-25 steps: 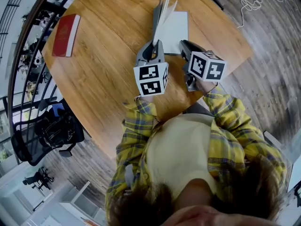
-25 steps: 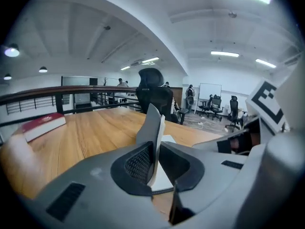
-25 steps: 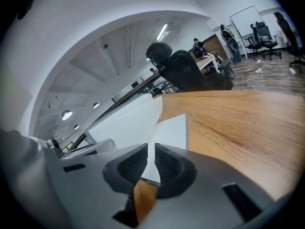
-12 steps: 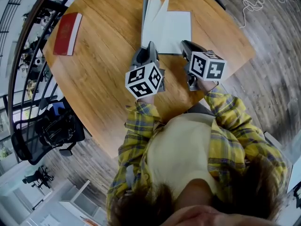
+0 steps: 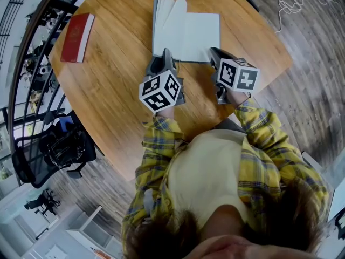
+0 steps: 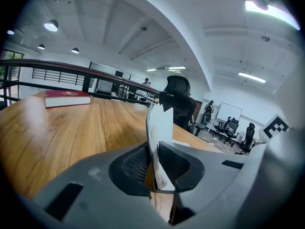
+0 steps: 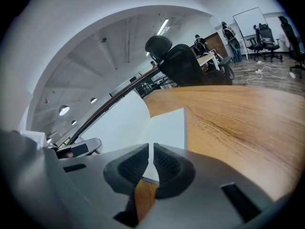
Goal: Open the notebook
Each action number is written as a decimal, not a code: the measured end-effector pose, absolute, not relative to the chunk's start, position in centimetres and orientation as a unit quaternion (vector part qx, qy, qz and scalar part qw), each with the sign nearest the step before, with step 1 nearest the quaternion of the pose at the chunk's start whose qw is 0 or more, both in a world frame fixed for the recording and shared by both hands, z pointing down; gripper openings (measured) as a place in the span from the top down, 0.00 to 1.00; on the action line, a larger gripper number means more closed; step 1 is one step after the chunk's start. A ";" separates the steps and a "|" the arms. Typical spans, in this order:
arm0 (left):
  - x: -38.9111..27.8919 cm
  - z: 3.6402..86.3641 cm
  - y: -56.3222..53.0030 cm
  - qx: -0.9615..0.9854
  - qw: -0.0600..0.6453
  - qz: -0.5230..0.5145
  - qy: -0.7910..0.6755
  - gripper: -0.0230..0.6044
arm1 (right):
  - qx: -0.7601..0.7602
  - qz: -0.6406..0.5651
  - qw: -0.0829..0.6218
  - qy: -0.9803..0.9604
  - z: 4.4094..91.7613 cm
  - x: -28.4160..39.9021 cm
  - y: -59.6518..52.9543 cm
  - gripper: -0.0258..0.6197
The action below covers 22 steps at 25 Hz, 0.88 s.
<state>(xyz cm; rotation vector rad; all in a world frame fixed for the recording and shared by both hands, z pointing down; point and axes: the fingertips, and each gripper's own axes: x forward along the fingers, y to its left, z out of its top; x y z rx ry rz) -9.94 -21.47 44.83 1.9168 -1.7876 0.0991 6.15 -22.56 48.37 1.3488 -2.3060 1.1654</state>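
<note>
The white notebook (image 5: 197,34) lies open on the round wooden table (image 5: 118,90), its right page flat and a sheaf of pages leaning over to the left. My left gripper (image 5: 163,58) is at the notebook's near left corner. In the left gripper view it (image 6: 155,168) is shut on that sheaf of pages (image 6: 159,128), which stands on edge between the pads. My right gripper (image 5: 214,54) rests at the near right corner. Its jaws (image 7: 151,163) are closing, with a thin slit left and the flat page (image 7: 164,132) beyond the tips, nothing pinched.
A red book (image 5: 76,38) lies near the table's far left edge and also shows in the left gripper view (image 6: 66,98). A black office chair (image 5: 54,152) stands left of the table. A white cable (image 5: 291,4) lies on the floor at the right.
My left gripper has swung left and rolled, carrying the pages from upright over to the left side. The right gripper has stayed in place and its jaws have narrowed.
</note>
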 end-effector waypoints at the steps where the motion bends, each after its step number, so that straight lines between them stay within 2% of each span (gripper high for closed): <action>1: -10.2 45.0 -21.4 0.704 0.258 0.038 -0.661 0.89 | 0.461 0.397 0.115 -0.785 48.4 6.2 -22.5 0.82; 22: -13.6 47.5 -21.3 0.691 0.291 0.059 -0.660 0.81 | 0.467 0.410 0.158 -0.768 50.7 6.5 -22.0 0.82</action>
